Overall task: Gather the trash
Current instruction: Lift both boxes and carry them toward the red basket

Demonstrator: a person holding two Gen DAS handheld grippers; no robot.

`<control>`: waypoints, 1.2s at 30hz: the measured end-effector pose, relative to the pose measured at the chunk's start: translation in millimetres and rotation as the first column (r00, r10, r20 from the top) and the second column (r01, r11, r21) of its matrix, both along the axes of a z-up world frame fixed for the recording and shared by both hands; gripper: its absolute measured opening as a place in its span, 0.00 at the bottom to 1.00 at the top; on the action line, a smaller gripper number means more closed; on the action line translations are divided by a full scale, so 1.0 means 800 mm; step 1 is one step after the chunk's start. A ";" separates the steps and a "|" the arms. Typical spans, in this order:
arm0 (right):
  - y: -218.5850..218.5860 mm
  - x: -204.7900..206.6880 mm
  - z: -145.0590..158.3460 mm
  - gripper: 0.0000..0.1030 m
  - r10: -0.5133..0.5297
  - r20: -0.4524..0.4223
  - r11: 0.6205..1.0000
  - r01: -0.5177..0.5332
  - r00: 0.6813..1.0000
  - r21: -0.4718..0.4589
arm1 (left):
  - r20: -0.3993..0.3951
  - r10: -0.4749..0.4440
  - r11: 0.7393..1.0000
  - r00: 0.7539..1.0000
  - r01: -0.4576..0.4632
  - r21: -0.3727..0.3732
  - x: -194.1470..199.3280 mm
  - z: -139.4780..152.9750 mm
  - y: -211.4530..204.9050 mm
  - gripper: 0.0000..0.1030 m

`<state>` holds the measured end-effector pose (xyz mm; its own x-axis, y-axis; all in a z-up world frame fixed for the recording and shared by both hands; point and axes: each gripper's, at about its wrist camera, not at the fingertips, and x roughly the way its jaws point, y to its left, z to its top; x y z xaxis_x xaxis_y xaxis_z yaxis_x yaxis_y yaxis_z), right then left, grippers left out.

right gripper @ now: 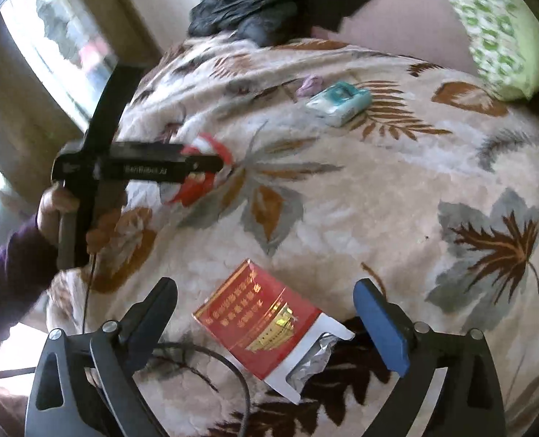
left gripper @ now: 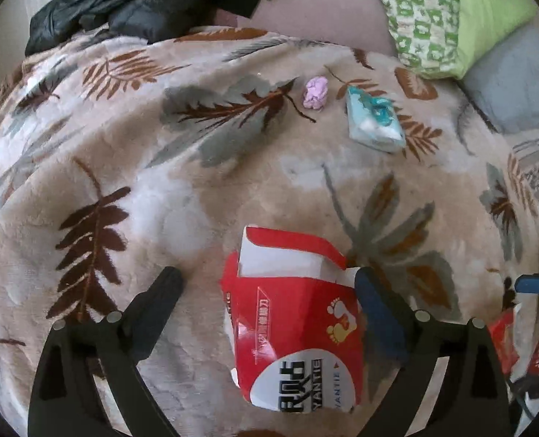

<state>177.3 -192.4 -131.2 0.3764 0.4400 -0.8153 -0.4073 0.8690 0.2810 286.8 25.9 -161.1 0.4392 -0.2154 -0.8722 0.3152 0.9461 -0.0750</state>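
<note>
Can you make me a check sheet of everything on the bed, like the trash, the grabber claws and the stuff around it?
Surface: leaf-print blanket, rumpled.
Job's things: torn red-and-white box between the left gripper fingers; red cigarette pack, open end showing foil, between the right gripper fingers; pink crumpled wad and teal tissue pack lying apart, farther up.
Clutter: nothing seen besides these.
Grippers: both open, pads not pressing on anything.
Cables: black cable looping over the blanket near the right gripper.
Surroundings: black jacket, green patterned pillow, window.
</note>
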 end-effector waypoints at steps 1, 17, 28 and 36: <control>0.007 0.001 -0.002 0.96 0.035 -0.002 0.999 -0.035 0.999 -0.019 | 0.003 -0.004 1.000 1.000 0.004 0.010 -0.002 -0.002 -0.004 0.96; 0.024 -0.013 -0.026 0.83 -0.021 -0.003 0.994 0.021 1.000 -0.111 | 0.021 0.131 0.991 0.991 -0.132 0.034 -0.013 0.021 -0.009 0.14; -0.012 -0.075 -0.006 0.82 -0.204 0.000 0.979 0.204 0.979 0.004 | 0.140 0.081 0.992 0.987 -0.093 0.082 -0.109 0.083 -0.019 0.14; -0.073 -0.131 0.027 0.82 -0.394 -0.018 0.908 0.393 0.919 0.143 | 0.199 -0.001 0.997 0.980 -0.013 0.070 -0.170 0.110 -0.054 0.14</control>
